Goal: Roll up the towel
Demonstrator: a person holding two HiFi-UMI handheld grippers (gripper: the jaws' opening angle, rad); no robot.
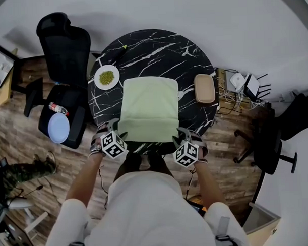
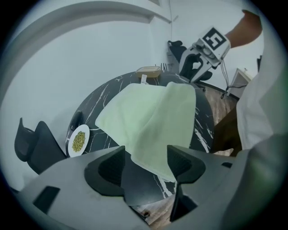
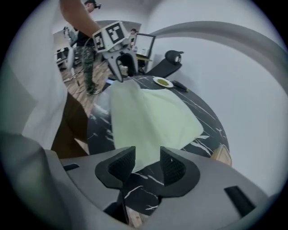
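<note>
1. Towel [image 1: 149, 107] lies flat and unrolled on the table [image 1: 156, 49], running from the centre to the 6 o'clock rim.
2. Left gripper [image 2: 146, 158] is at the towel's 7 o'clock corner, jaws spread wide. The corner shows in the gap, but the pads aren't pressing on it.
3. Right gripper [image 3: 147, 160] is at the 5 o'clock corner, jaws parted less widely. The towel edge sits between them, unpinched.
4. Plate [image 1: 106, 77] is at 10 o'clock, just beside the towel; tray [image 1: 204, 88] is at 3 o'clock, near it.
</note>
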